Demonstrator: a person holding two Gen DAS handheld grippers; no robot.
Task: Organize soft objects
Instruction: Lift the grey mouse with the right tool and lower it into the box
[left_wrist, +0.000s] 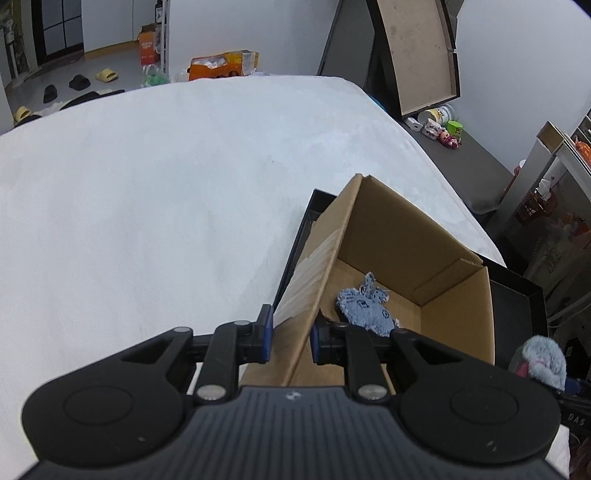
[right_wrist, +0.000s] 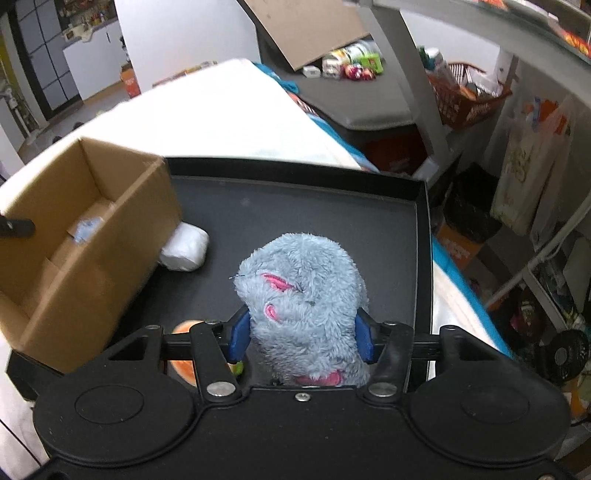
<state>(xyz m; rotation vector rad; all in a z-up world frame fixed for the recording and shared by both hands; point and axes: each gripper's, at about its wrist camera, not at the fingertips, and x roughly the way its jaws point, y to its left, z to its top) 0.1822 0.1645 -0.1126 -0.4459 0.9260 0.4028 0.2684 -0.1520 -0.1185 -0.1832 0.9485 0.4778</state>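
My left gripper (left_wrist: 290, 339) is shut on the near wall of the open cardboard box (left_wrist: 388, 236), one pad on each side of the wall. A small blue denim toy (left_wrist: 365, 306) lies on the box floor; it shows as a blurred blue patch (right_wrist: 86, 229) in the right wrist view. My right gripper (right_wrist: 303, 338) is shut on a fluffy grey plush toy (right_wrist: 303, 280) with pink ears, its blue pads pressing both sides. It holds the toy over the black tray (right_wrist: 295, 206). The plush (left_wrist: 543, 356) also appears at the right edge of the left wrist view.
The box (right_wrist: 92, 258) stands in the tray's left part, on a white bed (left_wrist: 147, 184). A white soft roll (right_wrist: 184, 249) lies against the box, and an orange object (right_wrist: 183, 365) sits under my right gripper. Metal shelves with a basket (right_wrist: 465, 99) stand right of the bed.
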